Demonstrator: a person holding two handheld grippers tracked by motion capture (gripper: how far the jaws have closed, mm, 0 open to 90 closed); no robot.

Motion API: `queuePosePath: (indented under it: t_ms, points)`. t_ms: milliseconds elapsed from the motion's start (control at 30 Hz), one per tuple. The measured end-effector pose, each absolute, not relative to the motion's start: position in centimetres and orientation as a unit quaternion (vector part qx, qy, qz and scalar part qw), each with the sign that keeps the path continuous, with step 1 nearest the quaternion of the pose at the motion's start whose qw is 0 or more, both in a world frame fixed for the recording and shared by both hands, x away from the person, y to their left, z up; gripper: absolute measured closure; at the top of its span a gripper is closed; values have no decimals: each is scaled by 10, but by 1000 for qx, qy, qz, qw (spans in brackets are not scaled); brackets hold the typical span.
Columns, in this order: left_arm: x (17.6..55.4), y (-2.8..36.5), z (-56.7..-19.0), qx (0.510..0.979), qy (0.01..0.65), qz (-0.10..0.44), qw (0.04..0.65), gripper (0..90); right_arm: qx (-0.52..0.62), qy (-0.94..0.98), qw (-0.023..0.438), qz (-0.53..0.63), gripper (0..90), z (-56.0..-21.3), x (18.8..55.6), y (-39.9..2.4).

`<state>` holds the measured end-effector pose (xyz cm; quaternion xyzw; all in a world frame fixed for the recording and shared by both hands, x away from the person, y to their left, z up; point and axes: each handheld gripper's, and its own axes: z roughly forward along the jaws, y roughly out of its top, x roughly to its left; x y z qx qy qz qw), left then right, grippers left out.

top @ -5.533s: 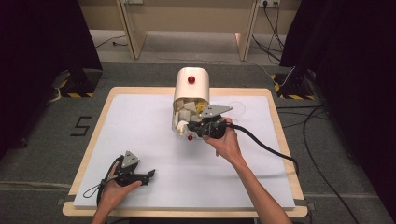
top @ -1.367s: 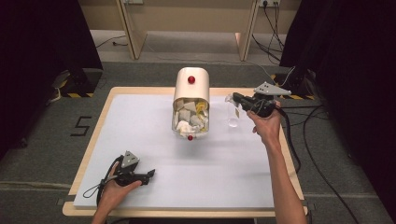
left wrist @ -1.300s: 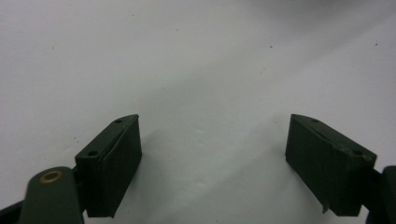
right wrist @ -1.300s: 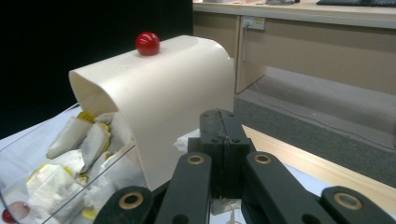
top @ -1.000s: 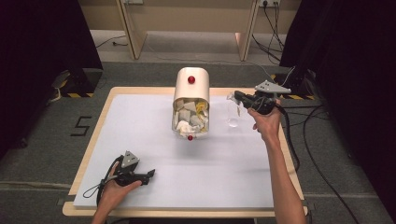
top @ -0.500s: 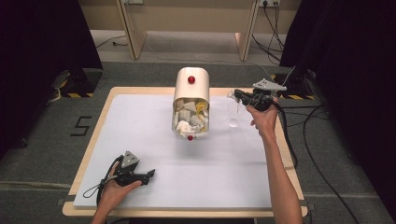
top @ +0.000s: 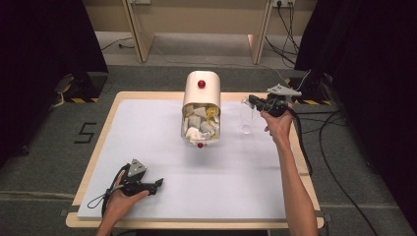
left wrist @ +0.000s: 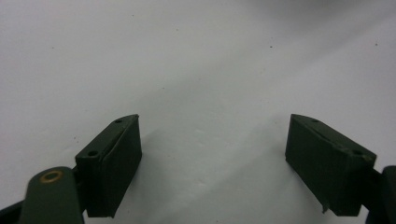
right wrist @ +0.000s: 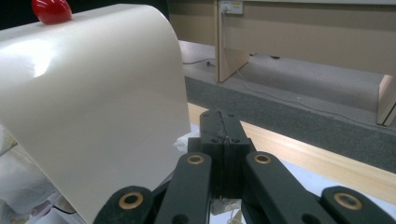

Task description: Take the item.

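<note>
A cream bin with a red knob lies on the white mat, its open mouth full of crumpled paper and wrappers. Just right of it my right gripper is shut on a clear plastic item that hangs down from the jaws. In the right gripper view the gripper has its jaws pressed together beside the bin's wall, with a pale scrap pinched low between them. My left gripper rests on the mat at the near left, open with nothing between its jaws.
The wooden table edge runs close behind and to the right of the right hand. Black cables trail off the right side onto the floor. Wooden furniture legs stand beyond the table, with dark curtains on both sides.
My right gripper, earlier at the bin's mouth, now hangs right of the bin with the clear item; over the last second it drifted slightly left and down. The left gripper has not moved.
</note>
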<state>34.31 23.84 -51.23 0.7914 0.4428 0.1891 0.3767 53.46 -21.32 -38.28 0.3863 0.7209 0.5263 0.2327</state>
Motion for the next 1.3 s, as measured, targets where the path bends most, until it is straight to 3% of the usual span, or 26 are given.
queuePosePath:
  t_ms: [1300]
  points:
    - [343, 239, -512, 791, 442, 189, 378, 180, 416, 747, 203, 478, 900, -419, 545, -212]
